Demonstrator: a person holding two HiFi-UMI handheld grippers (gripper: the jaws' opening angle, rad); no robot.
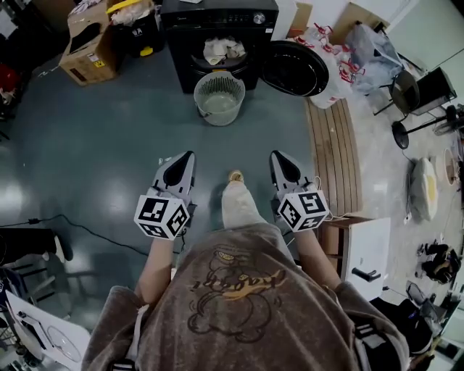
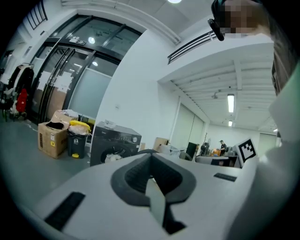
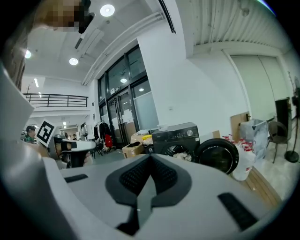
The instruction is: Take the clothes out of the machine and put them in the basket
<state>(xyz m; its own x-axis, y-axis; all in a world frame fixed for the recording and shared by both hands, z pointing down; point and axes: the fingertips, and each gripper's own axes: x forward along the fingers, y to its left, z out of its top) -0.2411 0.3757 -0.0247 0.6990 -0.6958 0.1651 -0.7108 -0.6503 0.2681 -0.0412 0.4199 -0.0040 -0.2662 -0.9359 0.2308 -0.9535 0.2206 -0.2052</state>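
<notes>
left gripper (image 1: 188, 156) closed, empty | right gripper (image 1: 276, 155) closed, empty | machine (image 1: 210, 18) label unreadable

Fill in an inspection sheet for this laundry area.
Surface: dark glossy floor.
Job's things: black washing machine, its door swung open to the right; pale clothes in the drum; round basket on the floor just in front, contents unclear.
Clutter: cardboard box and bin left of the machine; plastic bags right of the door.
Grippers: left gripper and right gripper both shut, empty, well short of the basket.
Cables: one dark cable on the floor at left.
Surroundings: wooden bench along the right; glass doors beyond the box.
</notes>
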